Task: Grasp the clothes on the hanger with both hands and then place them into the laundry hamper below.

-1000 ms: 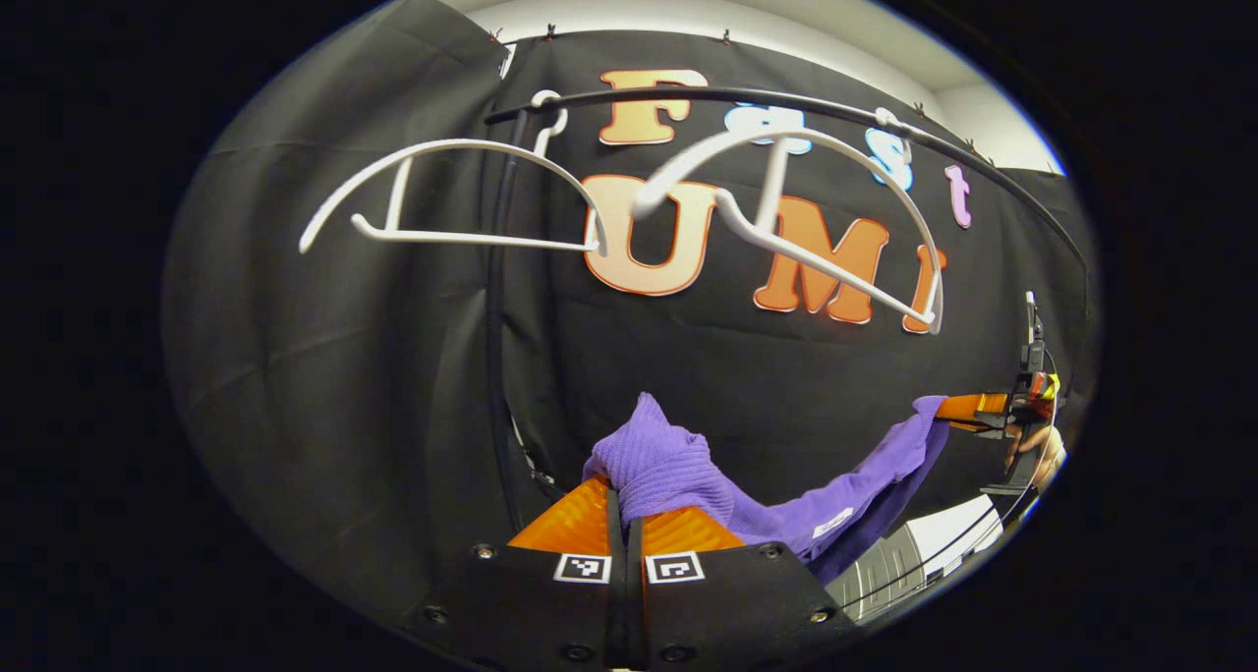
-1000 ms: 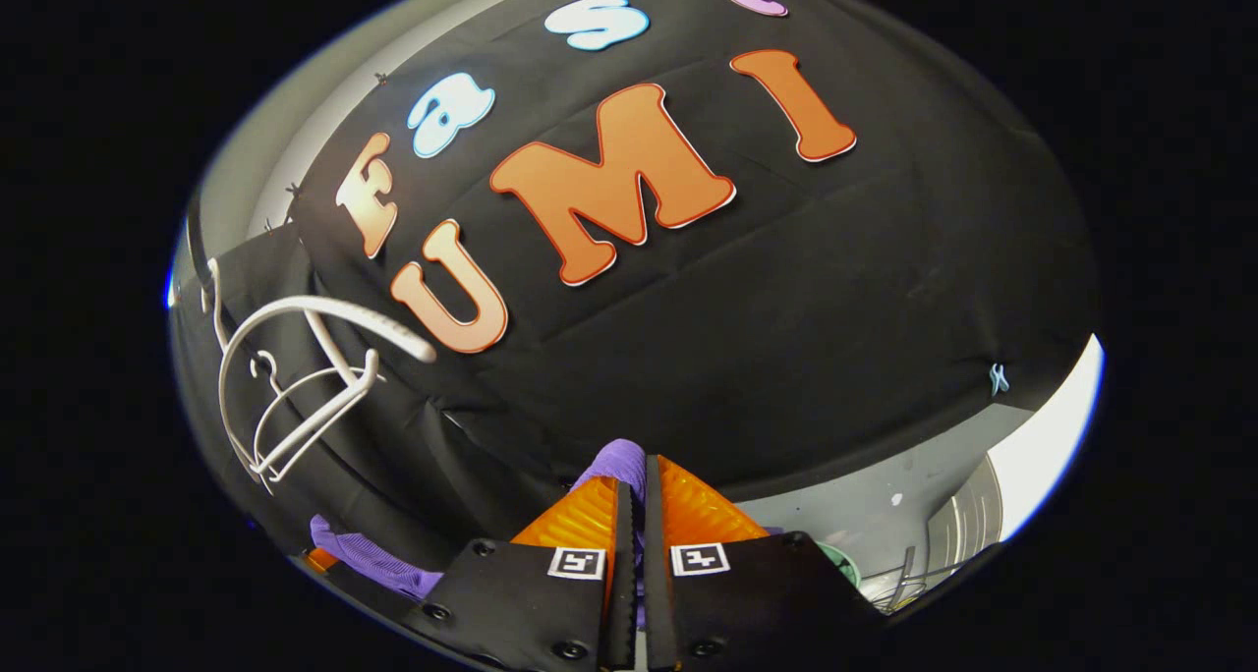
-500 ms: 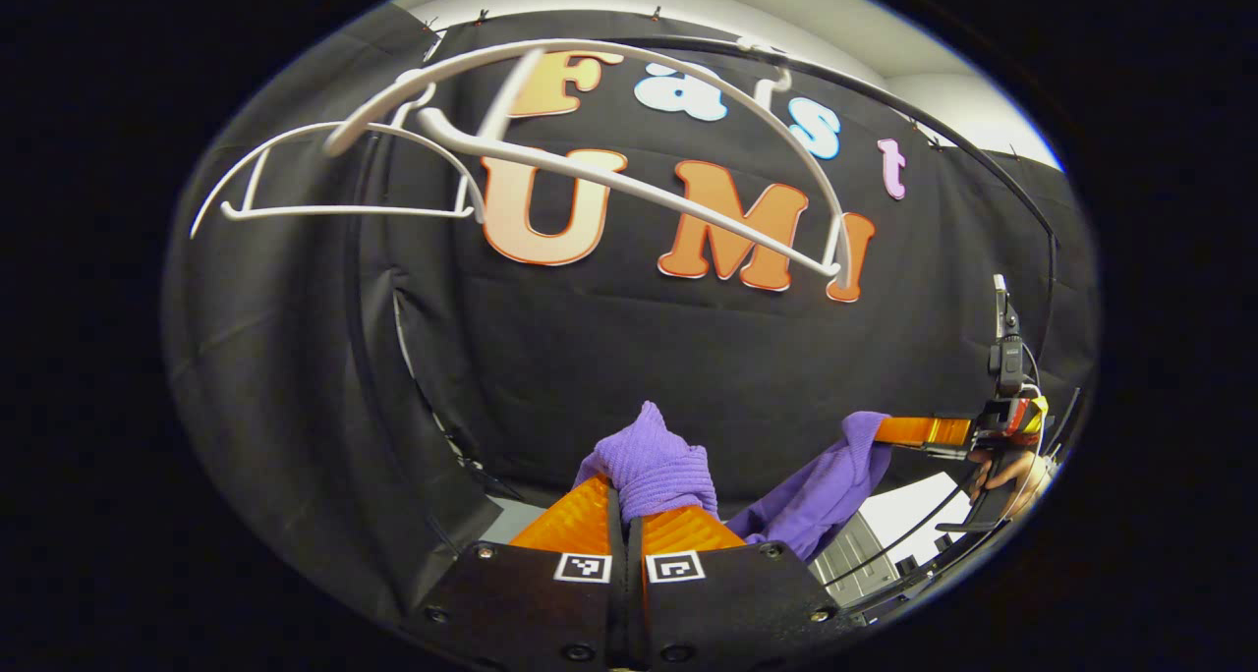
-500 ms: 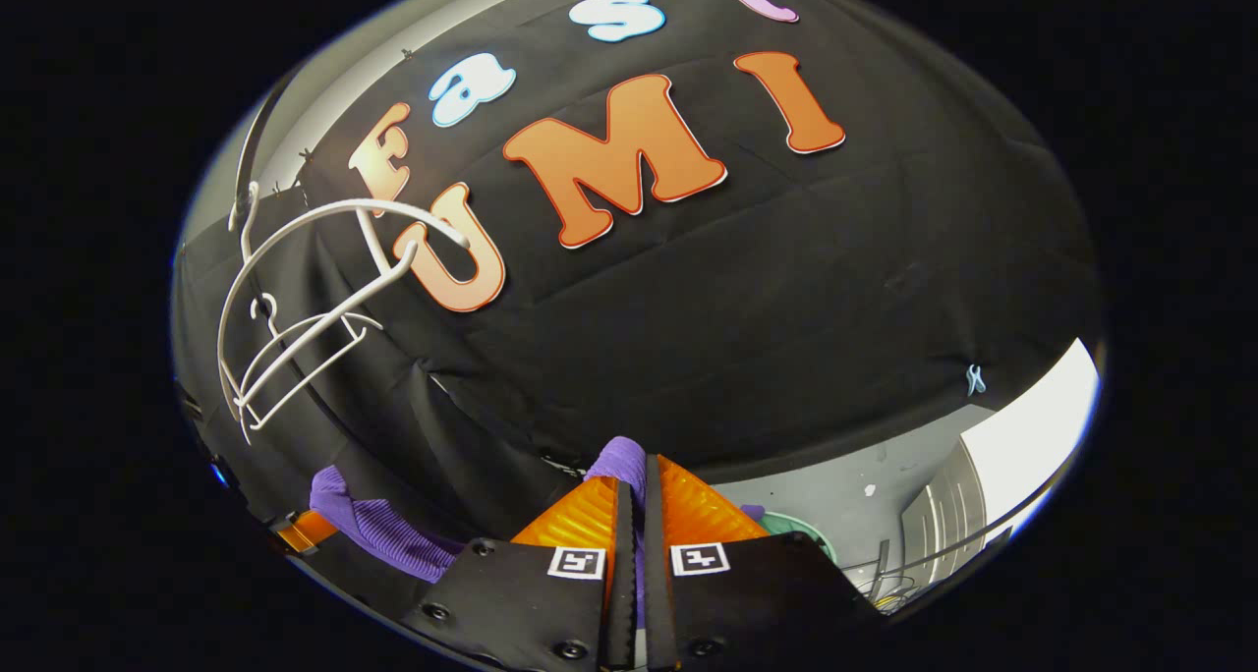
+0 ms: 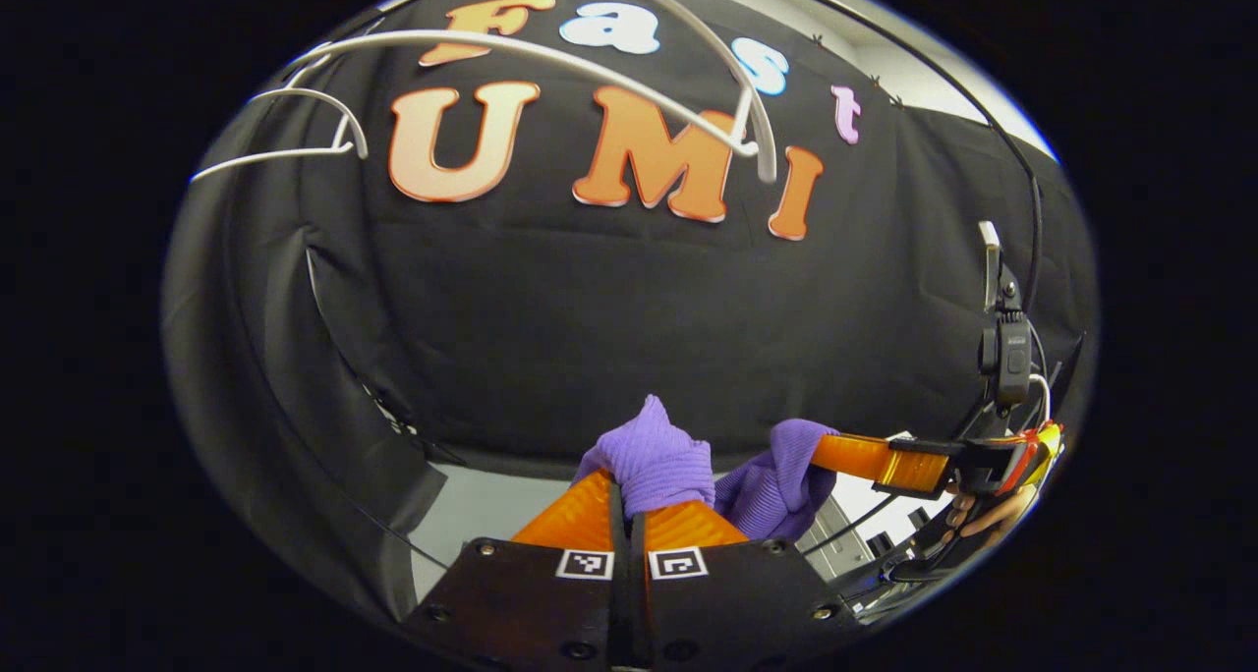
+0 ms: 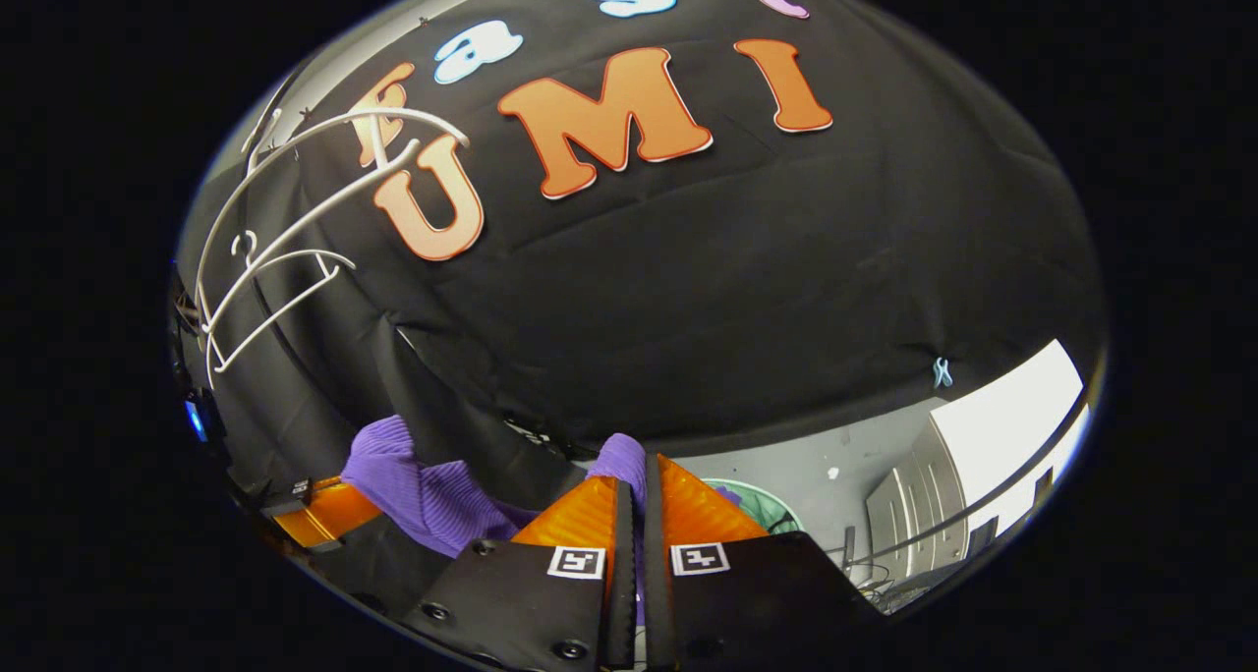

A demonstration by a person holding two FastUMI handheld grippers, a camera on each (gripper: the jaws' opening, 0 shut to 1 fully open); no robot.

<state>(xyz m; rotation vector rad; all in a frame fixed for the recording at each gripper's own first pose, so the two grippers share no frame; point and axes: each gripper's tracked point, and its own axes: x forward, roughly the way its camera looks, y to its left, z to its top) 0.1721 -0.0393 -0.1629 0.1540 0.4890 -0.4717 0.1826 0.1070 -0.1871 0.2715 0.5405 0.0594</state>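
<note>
Pinching a bunched fold of purple garment (image 5: 654,451), left gripper (image 5: 626,500) jaws pressed together, white hangers (image 5: 550,58) high above, right gripper (image 6: 634,495) clamping the other end, green hamper (image 6: 762,500) rim in right gripper view below.

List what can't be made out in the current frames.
- Laundry hamper: right gripper view, just a green sliver behind the right claw; depth and contents hidden.
- Purple garment: left gripper view, lower part hidden behind the left claw.
- White hangers: tops cut off at the upper edge.
</note>
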